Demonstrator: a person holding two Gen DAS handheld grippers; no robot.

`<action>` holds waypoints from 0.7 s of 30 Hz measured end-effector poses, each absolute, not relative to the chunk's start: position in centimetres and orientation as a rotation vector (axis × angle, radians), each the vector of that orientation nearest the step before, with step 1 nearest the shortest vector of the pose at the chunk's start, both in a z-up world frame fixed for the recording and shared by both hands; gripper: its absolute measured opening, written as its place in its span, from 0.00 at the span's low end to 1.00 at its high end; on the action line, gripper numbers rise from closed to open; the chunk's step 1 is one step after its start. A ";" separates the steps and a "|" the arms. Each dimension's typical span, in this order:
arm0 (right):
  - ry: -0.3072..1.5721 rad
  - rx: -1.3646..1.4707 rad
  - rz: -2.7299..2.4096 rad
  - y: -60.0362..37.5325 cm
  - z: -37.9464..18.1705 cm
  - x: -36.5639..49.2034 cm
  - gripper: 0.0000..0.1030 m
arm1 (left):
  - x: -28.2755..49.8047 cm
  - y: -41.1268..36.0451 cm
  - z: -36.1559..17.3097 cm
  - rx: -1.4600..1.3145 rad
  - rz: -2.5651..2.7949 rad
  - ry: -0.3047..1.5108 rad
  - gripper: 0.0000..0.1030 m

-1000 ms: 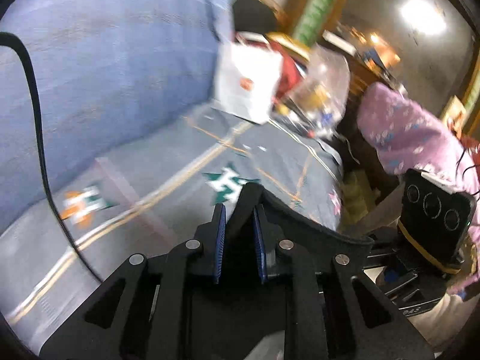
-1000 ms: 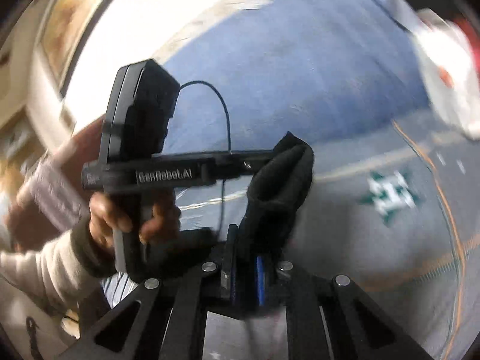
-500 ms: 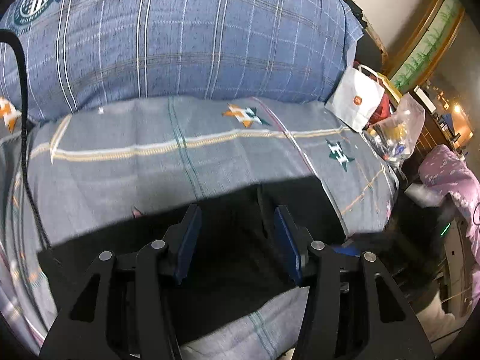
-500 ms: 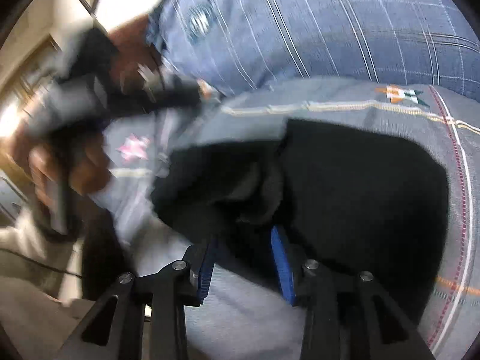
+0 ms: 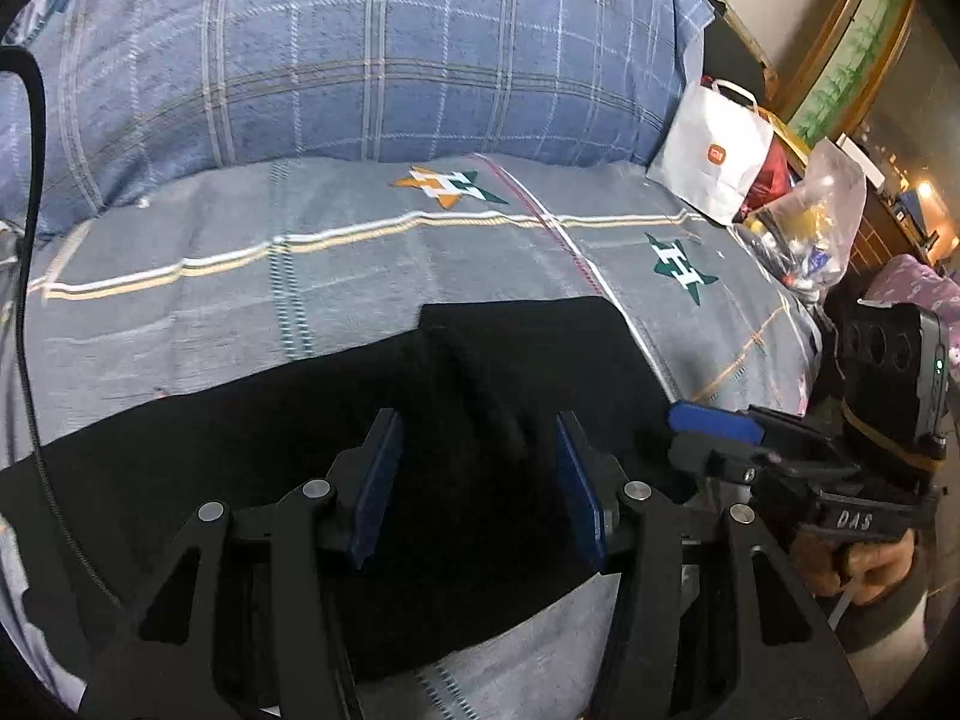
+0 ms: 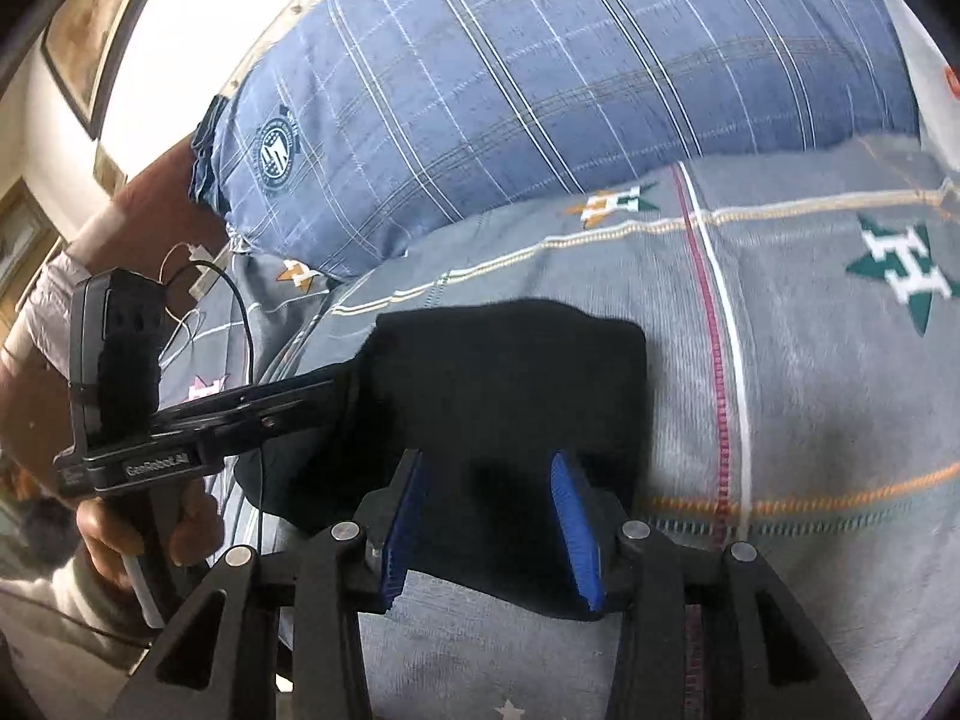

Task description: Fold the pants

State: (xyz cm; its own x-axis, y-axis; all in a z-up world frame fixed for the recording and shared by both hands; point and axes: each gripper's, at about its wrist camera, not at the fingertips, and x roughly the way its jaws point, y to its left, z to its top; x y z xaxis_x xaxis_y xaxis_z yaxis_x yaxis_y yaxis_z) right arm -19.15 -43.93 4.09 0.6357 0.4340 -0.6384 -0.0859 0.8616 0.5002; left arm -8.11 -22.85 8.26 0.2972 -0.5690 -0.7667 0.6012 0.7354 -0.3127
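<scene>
Grey patterned bed sheet (image 5: 180, 300), blue plaid duvet (image 5: 360, 60) behind. Black pants (image 5: 510, 360) now lie flat and doubled on the bed. A second ago both tongs pinched cloth aloft; now left tongs (image 5: 474, 480) gape, right tongs (image 6: 489, 516) opening, nothing gripped. Fold laid; smoothing or another fold likely remains.

"DAS" marks the right tool (image 5: 717, 429); "GenRobot.AI" the left tool (image 6: 327, 399); "H" stars dot the bedsheet (image 5: 336, 276).

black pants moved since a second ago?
Yes. The black pants hung pinched in the right gripper above the gray bedsheet; now they lie flat on it, the jaws opening around them.
</scene>
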 end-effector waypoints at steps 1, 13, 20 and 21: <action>0.832 0.453 0.313 -43.9 4.1 -19.1 0.40 | -8.0 -23.2 8.1 0.033 -0.787 1.011 0.49; 0.825 0.478 0.315 -45.4 3.7 -19.9 0.40 | -6.9 -24.4 6.7 0.051 -0.758 1.035 0.49; 0.812 0.478 0.295 -45.6 4.2 -19.9 0.40 | -7.5 -25.1 7.4 0.008 -0.855 1.001 0.10; 0.812 0.474 0.291 -45.6 4.3 -20.0 0.40 | -7.6 -25.0 7.6 0.010 -0.863 0.995 0.07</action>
State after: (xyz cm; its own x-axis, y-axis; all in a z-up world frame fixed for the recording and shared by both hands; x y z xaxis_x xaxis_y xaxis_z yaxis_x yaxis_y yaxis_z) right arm -19.96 -45.63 4.34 0.6571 0.4237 -0.6234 -0.0691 0.8574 0.5100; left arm -7.60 -25.05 7.64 0.2506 -0.6299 -0.7352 0.6385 0.6783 -0.3636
